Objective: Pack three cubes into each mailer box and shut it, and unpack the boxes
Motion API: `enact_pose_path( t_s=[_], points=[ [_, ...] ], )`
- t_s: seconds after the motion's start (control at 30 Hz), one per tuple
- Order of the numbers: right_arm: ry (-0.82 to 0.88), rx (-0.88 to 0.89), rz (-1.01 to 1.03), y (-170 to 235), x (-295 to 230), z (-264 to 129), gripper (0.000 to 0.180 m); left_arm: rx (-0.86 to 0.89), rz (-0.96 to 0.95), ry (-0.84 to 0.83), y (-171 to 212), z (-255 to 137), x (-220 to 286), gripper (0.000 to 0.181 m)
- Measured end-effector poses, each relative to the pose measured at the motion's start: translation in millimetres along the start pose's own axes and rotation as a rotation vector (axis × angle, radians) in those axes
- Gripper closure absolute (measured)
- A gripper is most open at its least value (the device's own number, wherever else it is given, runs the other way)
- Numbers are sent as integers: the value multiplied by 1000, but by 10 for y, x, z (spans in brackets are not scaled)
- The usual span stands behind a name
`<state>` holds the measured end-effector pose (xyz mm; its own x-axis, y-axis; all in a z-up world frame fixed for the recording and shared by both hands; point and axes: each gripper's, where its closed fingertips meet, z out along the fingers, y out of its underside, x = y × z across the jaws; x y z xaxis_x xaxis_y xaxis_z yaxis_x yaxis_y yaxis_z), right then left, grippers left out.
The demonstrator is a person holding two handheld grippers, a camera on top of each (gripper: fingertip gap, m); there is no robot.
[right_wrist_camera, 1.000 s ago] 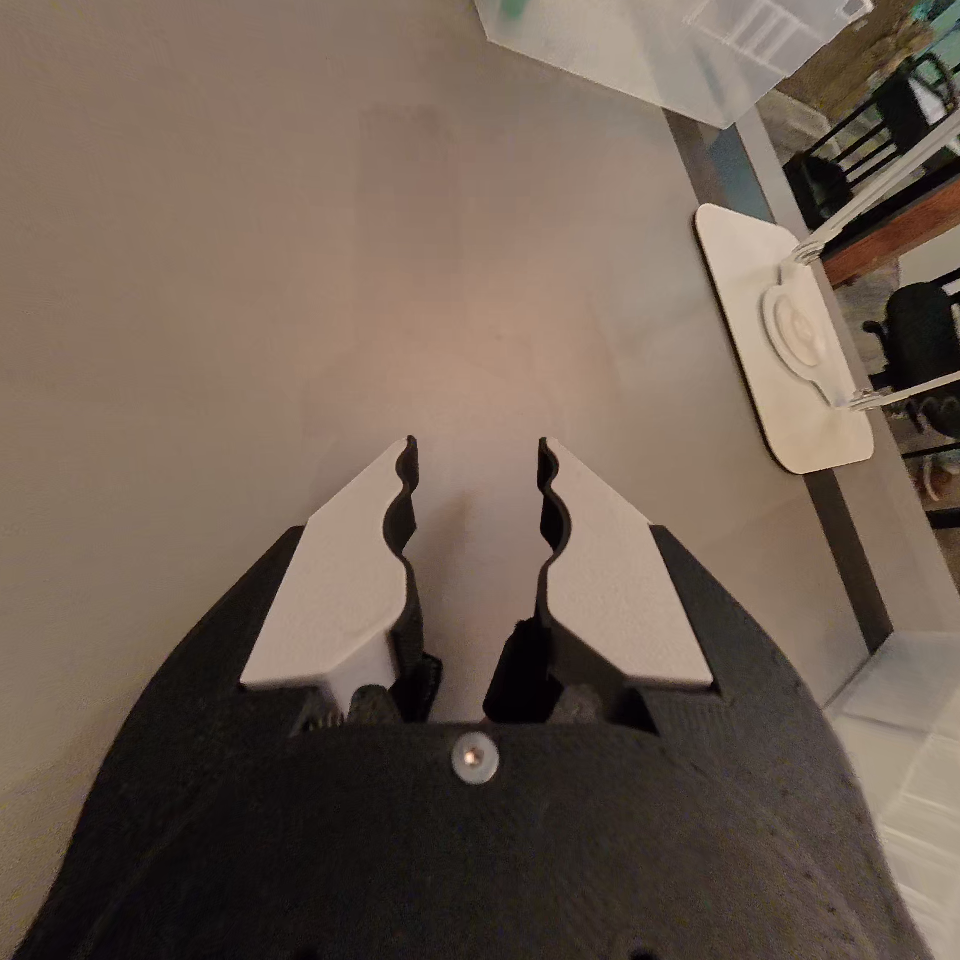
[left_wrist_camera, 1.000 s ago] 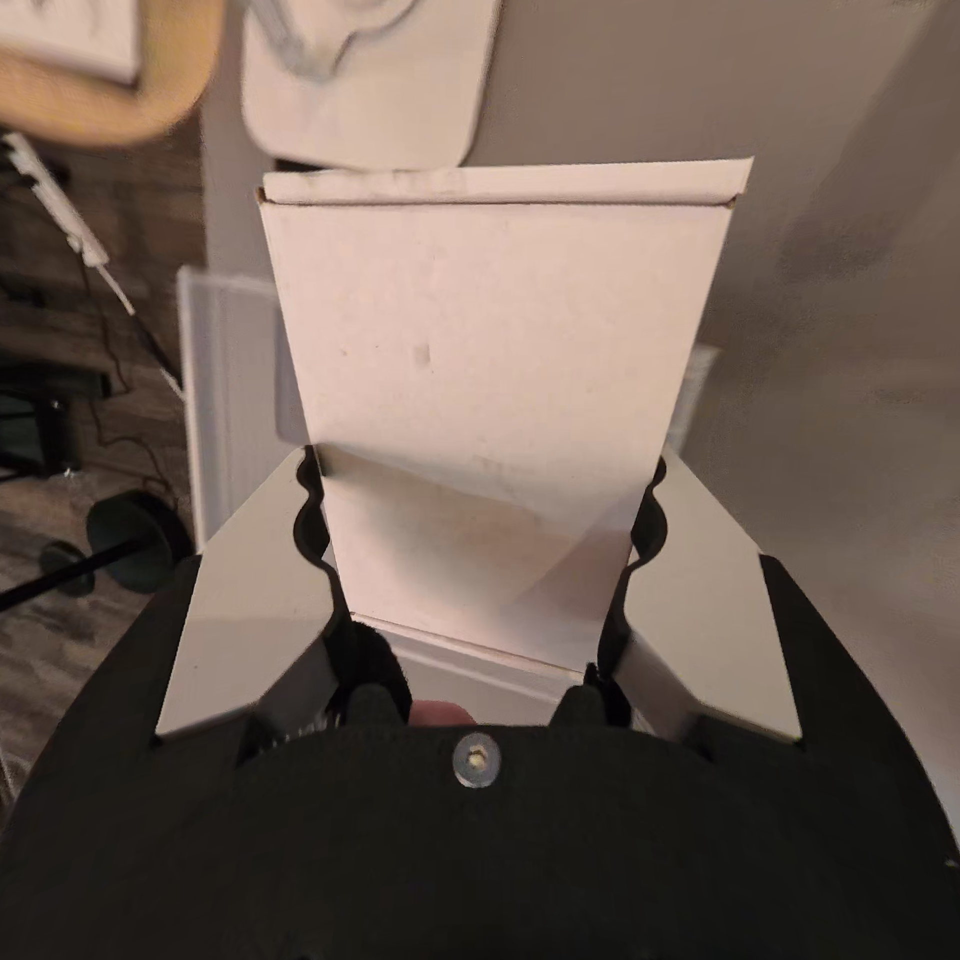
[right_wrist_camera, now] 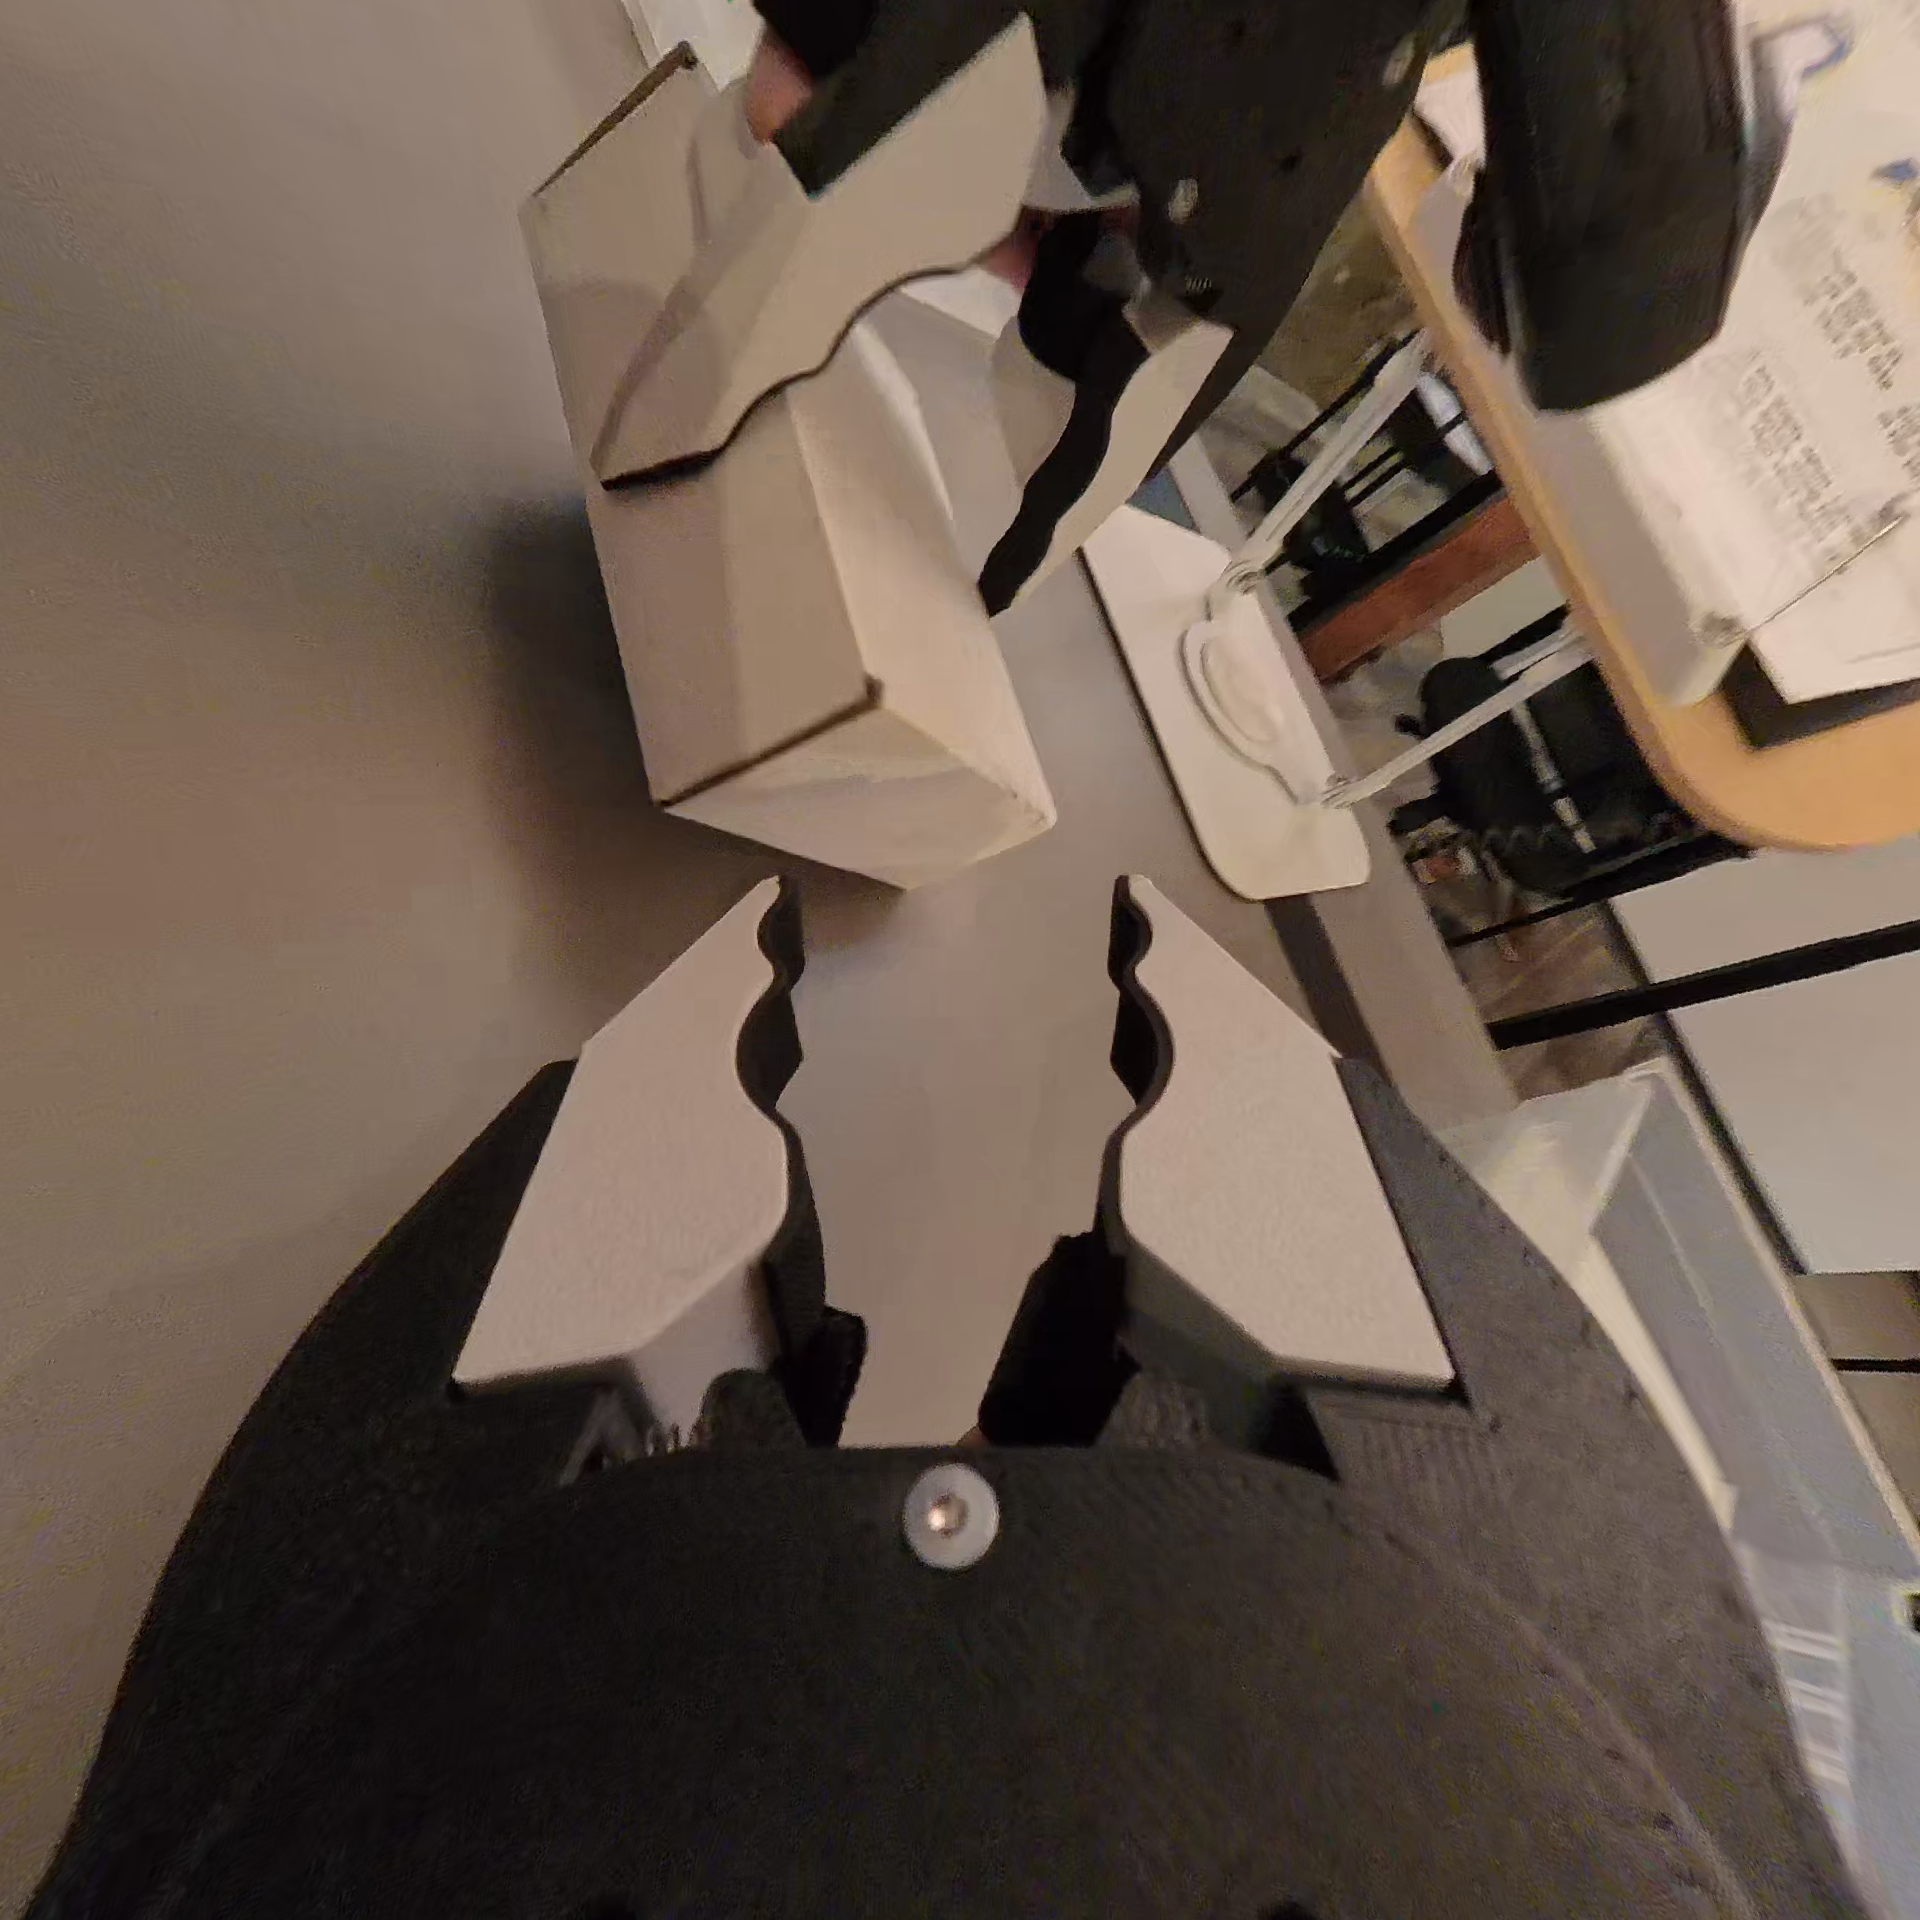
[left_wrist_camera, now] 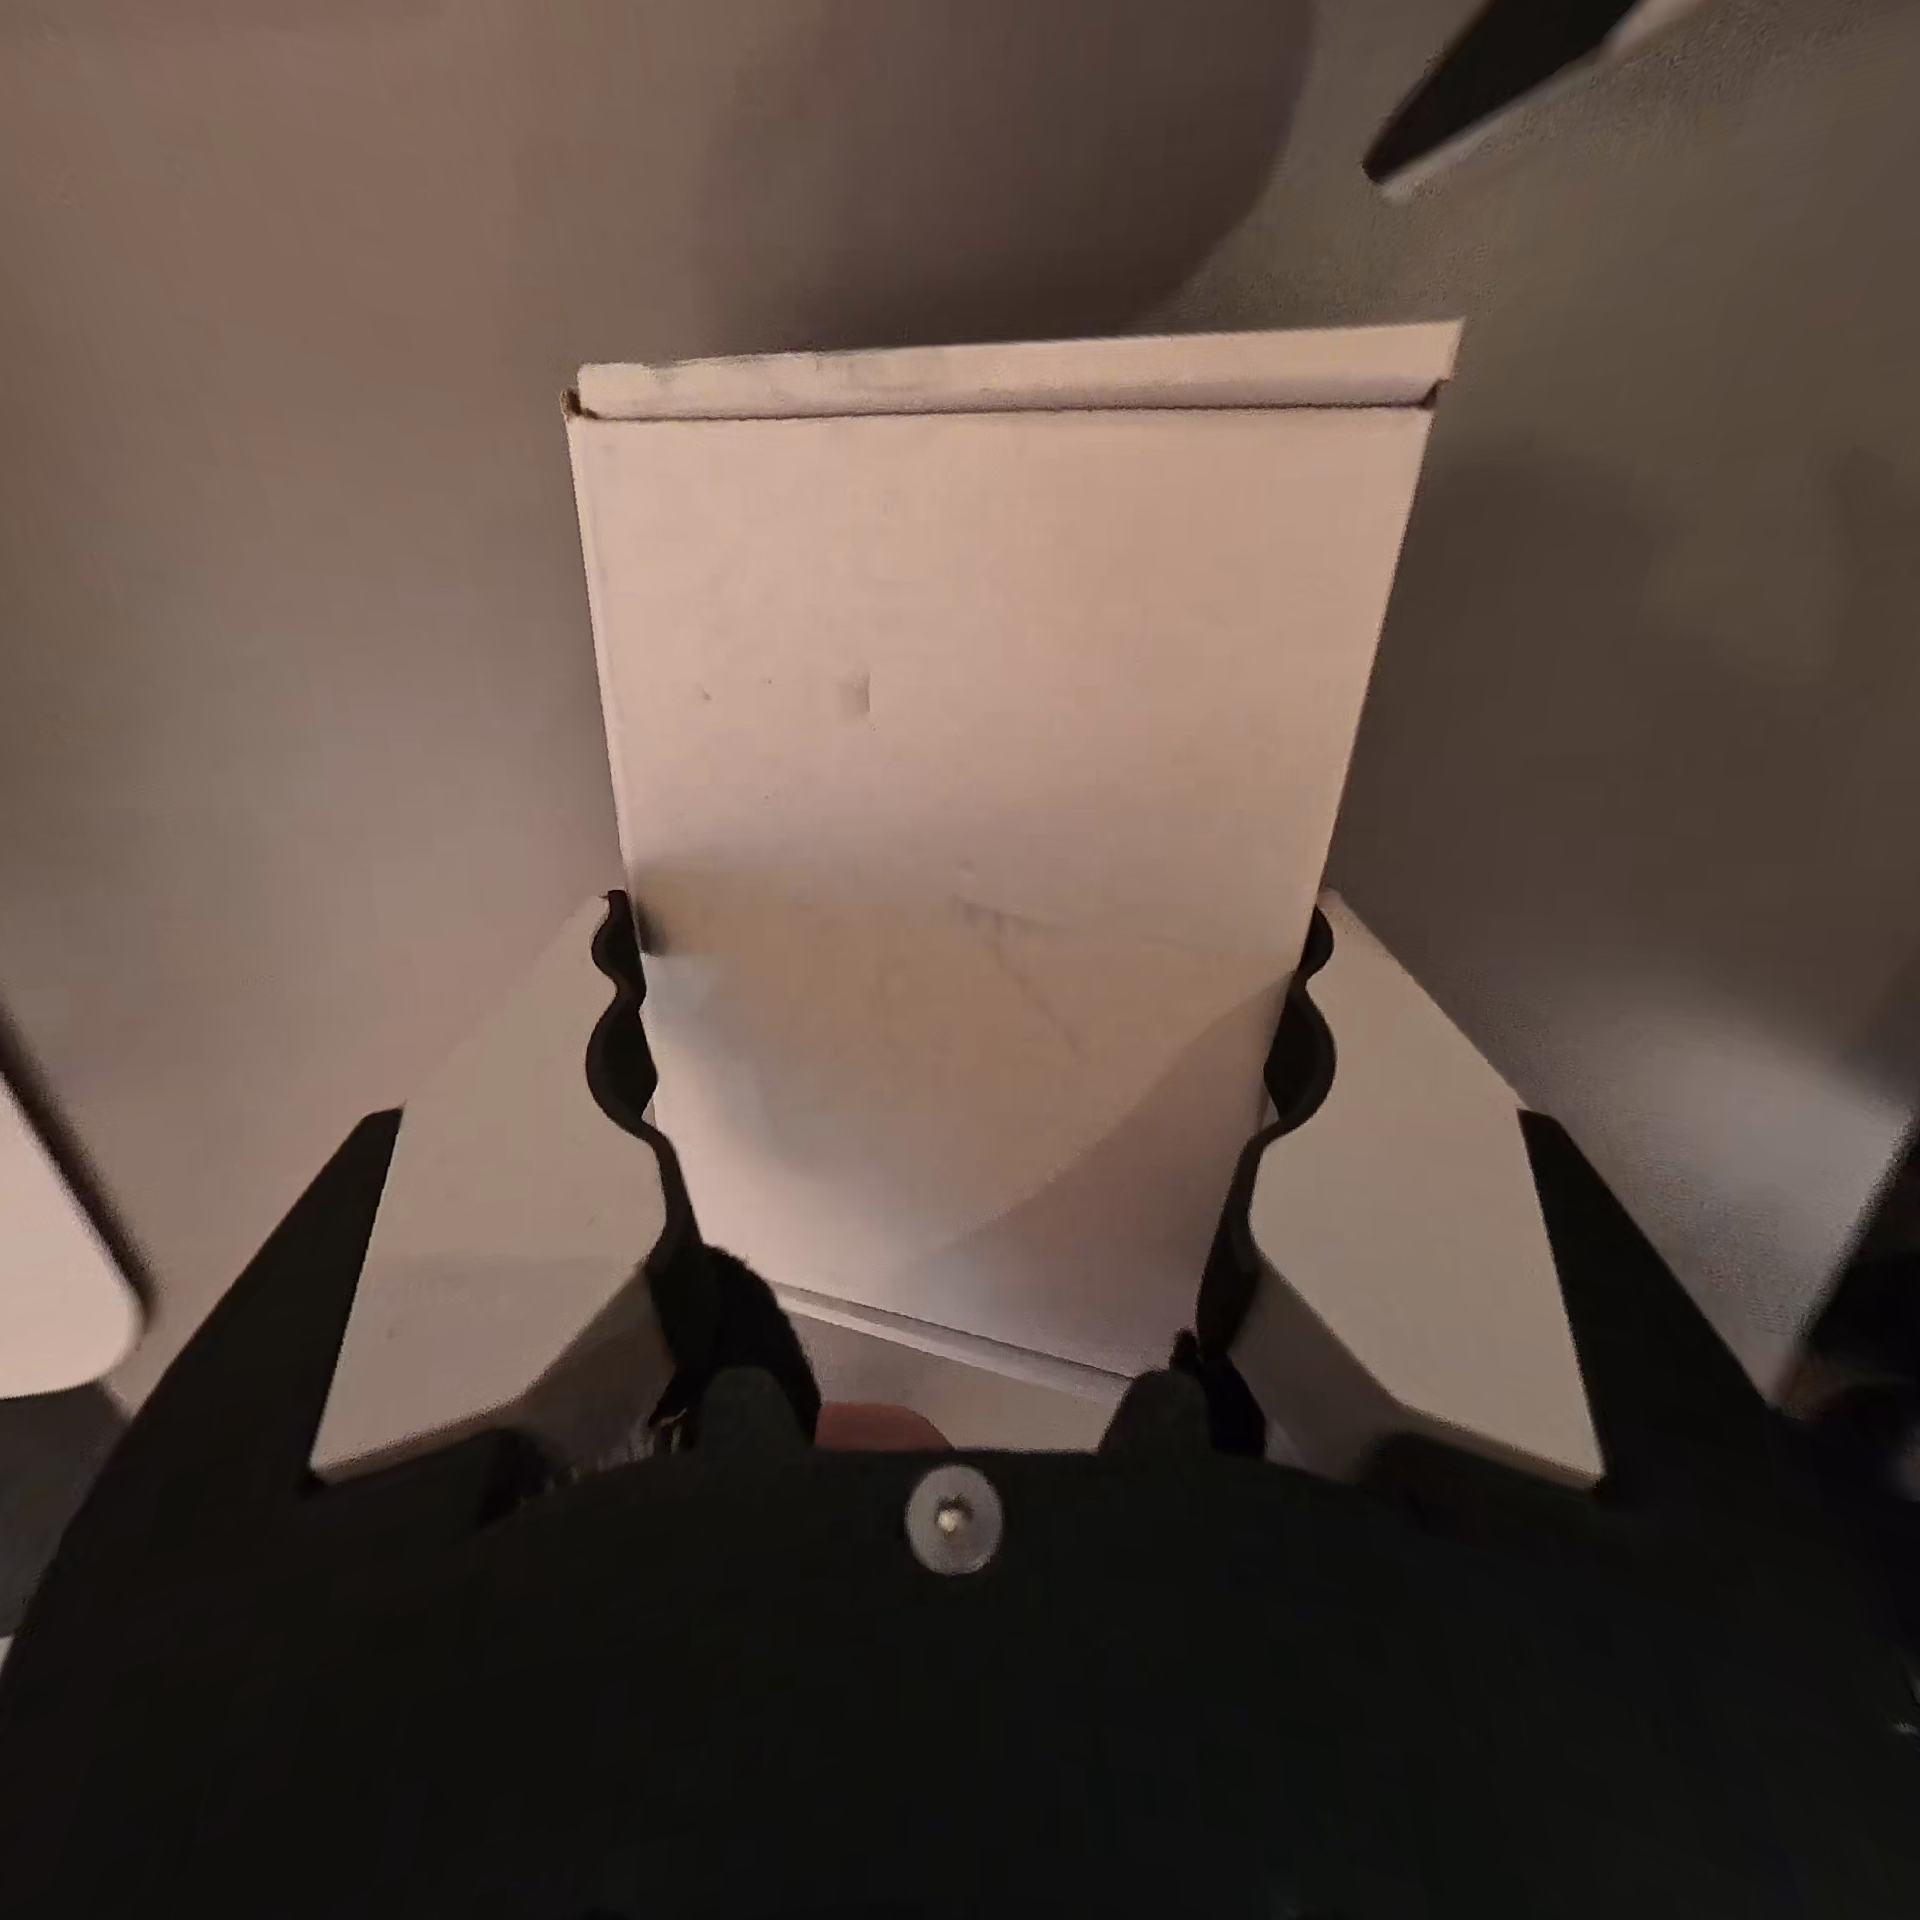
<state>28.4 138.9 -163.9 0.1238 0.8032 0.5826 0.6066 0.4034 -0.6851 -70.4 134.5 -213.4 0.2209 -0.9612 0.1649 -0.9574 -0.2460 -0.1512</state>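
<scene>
The left gripper [left_wrist_camera: 966,935] clamps a closed white mailer box [left_wrist_camera: 997,727] by its two sides, holding it over the grey tabletop [left_wrist_camera: 312,520] near its edge. The right gripper [right_wrist_camera: 951,904] hangs empty just beside the box, fingers spread apart. A white pad [right_wrist_camera: 1236,727] lies at the tabletop's edge.

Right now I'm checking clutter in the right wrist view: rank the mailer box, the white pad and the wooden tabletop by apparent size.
1. mailer box, nearest, which inflates it
2. wooden tabletop, partly cut off
3. white pad
</scene>
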Motion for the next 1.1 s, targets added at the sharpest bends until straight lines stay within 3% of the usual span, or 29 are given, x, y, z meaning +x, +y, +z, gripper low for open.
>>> enact_pose_path(
  t_s=[0.13, 0.23, 0.47, 0.57, 0.63, 0.8, 1.07, 1.1],
  points=[
    [-36, -12, 14, 39, -57, 21, 122, -89, 217, -229, 125, 89, -25, 41],
    [-79, 7, 84, -4, -119, 55, 122, -60, 231, -337, 147, 79, 84, 31],
    [-214, 4, 264, 43, -276, 157, 107, 166, 6, -487, 485, -264, 284, 54],
    [-212, 11, 352, 36, -216, 233, 99, 244, -89, -502, 621, -271, 415, 78],
    [-241, -2, 390, 56, -233, 335, 95, 306, -133, -484, 593, -217, 562, 79],
    [-370, -11, 449, 132, -383, 488, 93, 211, -222, -563, 768, 0, 527, 77],
    [-511, 7, 318, -244, -849, 190, 119, 274, -188, -548, 637, -24, 336, 81],
    [-503, -17, 287, -259, -921, 153, 106, 276, -156, -540, 631, -33, 301, 81]
  ],
)
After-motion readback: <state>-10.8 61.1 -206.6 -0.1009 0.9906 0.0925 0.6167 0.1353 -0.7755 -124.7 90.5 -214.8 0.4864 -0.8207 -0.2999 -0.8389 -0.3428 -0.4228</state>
